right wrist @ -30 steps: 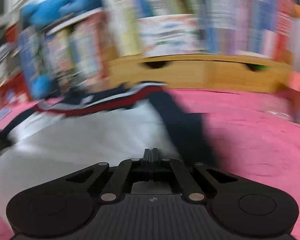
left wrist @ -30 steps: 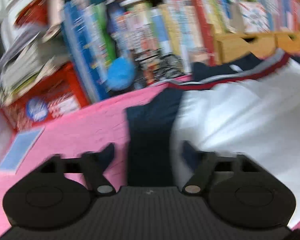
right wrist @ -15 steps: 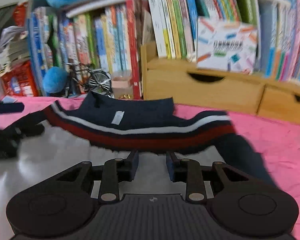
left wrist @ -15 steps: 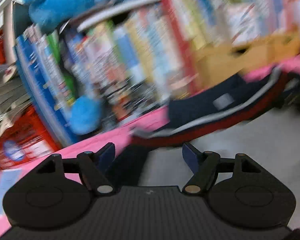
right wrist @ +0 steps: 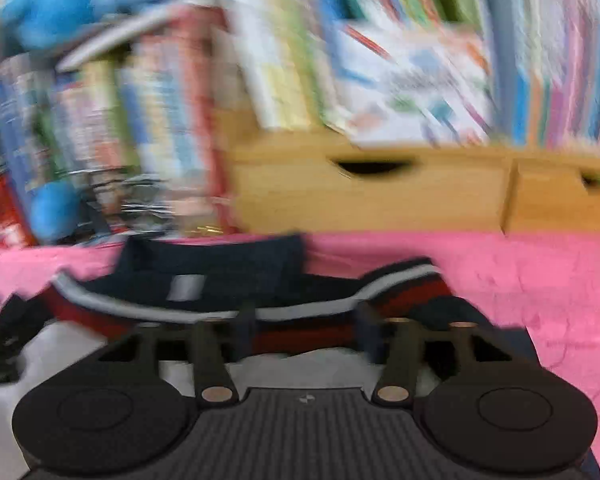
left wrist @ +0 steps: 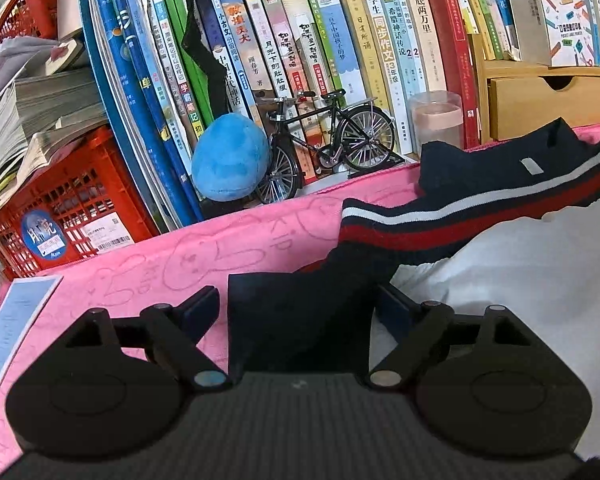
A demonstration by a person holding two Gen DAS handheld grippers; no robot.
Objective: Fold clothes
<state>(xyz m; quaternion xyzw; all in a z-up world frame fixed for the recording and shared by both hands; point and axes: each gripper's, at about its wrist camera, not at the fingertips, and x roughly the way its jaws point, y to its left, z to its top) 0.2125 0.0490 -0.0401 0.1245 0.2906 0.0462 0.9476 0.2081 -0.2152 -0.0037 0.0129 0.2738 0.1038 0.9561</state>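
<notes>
matte black left gripper (left wrist: 296, 312) with a ribbed grey-black deck, a small pale mark at its front edge, two round housings with faint inset circles, angled link arms pinned by silvery rivets, dark blue pads (left wrist: 200, 308). same build on the right gripper (right wrist: 304, 330): brass-toned rivets, triangular cut-outs in the links, blurred dark pads.

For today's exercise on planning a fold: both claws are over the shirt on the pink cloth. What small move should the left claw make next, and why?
Probably lower the left claw and close it on the navy sleeve. Its jaws stand open with the sleeve lying flat between them on the pink cloth, nothing gripped yet. The right claw is also open near the striped collar, so neither holds the shirt for folding.
</notes>
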